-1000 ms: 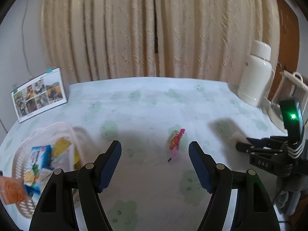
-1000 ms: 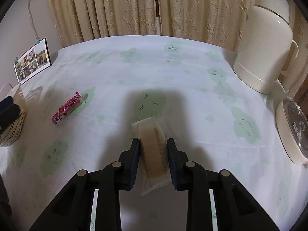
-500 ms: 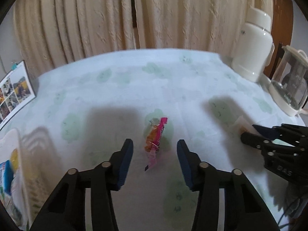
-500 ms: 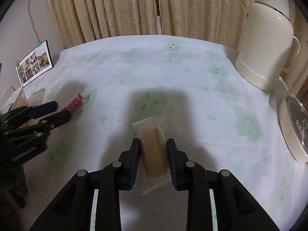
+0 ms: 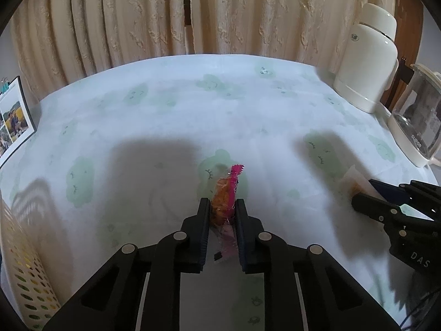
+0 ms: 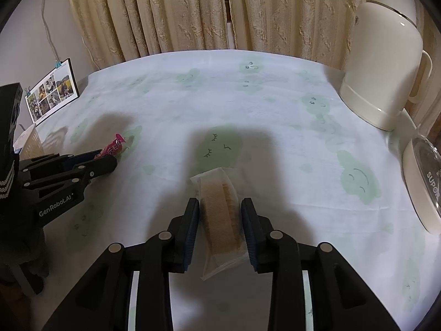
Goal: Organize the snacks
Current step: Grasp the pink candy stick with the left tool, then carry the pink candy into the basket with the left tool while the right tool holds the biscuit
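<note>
While both cameras face the same tabletop, each shows details the other lacks.

Left wrist view only: a perforated cream basket at the lower left edge, and a clear glass kettle on a cream base, just beside the thermos.

Right wrist view only: the wafer's ridged surface, and the kettle's lid with printed letters.

Left gripper: its black fingers are clenched on the pink snack packet; in the right wrist view it lies left of the wafer pack, and only the packet's far end shows past it.

Pink packet axis: long axis runs along the fingers, its serrated pink end pointing away from the camera, toward the curtain; crinkly film, orange contents inside.

Right gripper: fingers with blue pads flank the wafer pack; whether they press on it I cannot tell. In the left wrist view it reaches in from the right, with the pack's pale end beyond it.

Wafer pack axis: lengthwise between the fingers, tilted slightly left at the far end; tan ribbed biscuit in translucent wrap.

Tabletop: white cloth printed with green smiling shapes.

Thermos: smooth cream jug with a handle, well right of the wafer pack.

Photo sheet: propped far left of the wafer pack.
</note>
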{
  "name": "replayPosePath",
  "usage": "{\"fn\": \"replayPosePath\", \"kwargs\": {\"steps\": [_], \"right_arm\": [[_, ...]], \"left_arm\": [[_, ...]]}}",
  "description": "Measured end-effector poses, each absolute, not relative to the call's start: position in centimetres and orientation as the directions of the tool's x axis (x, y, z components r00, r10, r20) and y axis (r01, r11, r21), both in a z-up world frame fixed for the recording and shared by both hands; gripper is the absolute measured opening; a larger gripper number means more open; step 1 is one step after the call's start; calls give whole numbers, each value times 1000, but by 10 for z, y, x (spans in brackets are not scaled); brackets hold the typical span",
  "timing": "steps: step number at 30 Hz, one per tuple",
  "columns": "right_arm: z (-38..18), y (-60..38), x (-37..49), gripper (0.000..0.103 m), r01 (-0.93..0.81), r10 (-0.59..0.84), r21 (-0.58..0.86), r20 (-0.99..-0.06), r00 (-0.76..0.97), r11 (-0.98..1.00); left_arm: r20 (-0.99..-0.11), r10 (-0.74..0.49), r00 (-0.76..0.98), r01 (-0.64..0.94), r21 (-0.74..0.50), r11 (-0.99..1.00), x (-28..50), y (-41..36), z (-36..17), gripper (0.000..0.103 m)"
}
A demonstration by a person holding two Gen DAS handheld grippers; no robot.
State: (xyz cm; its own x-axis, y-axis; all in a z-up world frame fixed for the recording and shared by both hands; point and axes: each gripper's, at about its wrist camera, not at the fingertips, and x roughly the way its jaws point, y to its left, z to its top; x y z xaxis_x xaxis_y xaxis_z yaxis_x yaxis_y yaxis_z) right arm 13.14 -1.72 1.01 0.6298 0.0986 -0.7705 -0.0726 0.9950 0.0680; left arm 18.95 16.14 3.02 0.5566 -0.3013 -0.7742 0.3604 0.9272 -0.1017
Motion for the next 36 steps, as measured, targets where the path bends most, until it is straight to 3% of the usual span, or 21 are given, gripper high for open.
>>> {"fn": "replayPosePath", "kwargs": {"steps": [9, 13, 18, 28, 36], "right_arm": [[10, -21, 129, 41, -81, 103, 67, -780, 618, 994], [8, -16, 125, 42, -91, 79, 29, -778, 623, 995], [7, -15, 125, 26, -61, 40, 1, -769, 638, 998], [18, -22, 122, 24, -55, 123, 116, -749, 651, 992], [27, -8, 114, 25, -108, 175, 139, -724, 668, 984]], "left_arm": [[-726, -317, 610, 377, -86, 922, 172, 162, 52, 18], [-709, -330, 623, 379, -95, 920, 166, 163, 61, 18], [-687, -340, 642, 366, -116, 923, 157, 169, 72, 18], [-626, -316, 713, 317, -113, 942, 135, 184, 97, 18], [-585, -232, 777, 189, -136, 973, 124, 228, 107, 18]]}}
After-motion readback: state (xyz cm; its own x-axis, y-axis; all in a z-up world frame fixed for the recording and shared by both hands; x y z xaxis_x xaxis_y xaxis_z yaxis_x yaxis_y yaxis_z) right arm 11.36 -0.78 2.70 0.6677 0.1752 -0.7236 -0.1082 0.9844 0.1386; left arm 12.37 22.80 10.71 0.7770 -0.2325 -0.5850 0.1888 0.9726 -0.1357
